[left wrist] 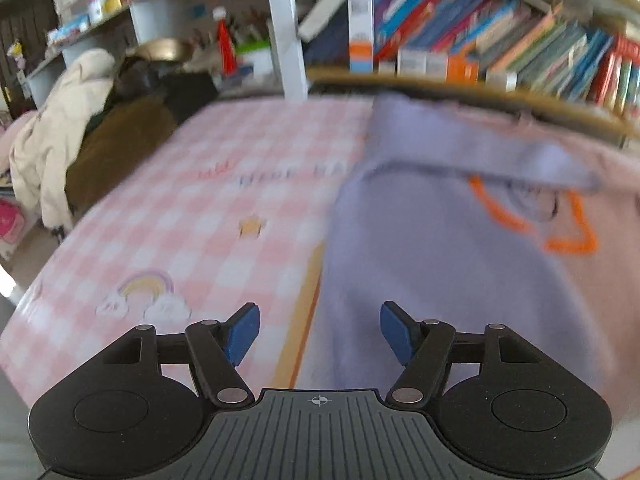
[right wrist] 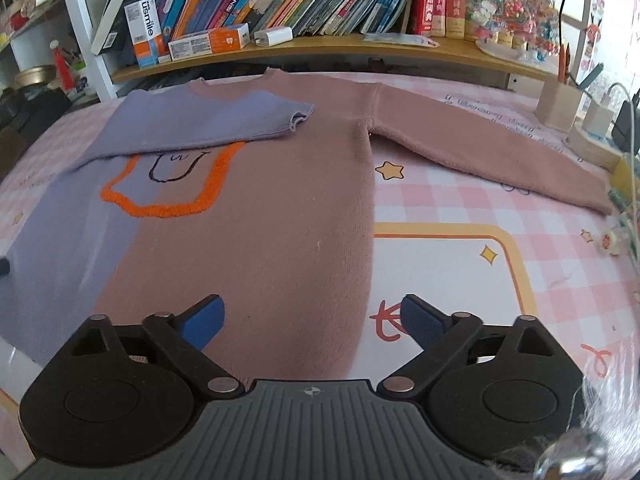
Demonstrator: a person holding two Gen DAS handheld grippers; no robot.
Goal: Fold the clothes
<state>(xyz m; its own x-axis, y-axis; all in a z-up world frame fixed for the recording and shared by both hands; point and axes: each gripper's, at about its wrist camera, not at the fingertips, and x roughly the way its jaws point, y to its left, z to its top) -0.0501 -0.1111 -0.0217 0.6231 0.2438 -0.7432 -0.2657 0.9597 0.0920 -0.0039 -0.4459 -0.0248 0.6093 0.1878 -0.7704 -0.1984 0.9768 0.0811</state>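
In the right wrist view, a white and orange box (right wrist: 145, 32) standing upright on the wooden shelf (right wrist: 340, 50) carries the brand "usmile" printed sideways in dark letters. Thick red books (right wrist: 430, 2) further along the same shelf bear Chinese characters on their spines, too small to read with certainty. Lettering on the pink checked tablecloth (right wrist: 460, 200) stays illegible in both views, blurred in the left wrist view
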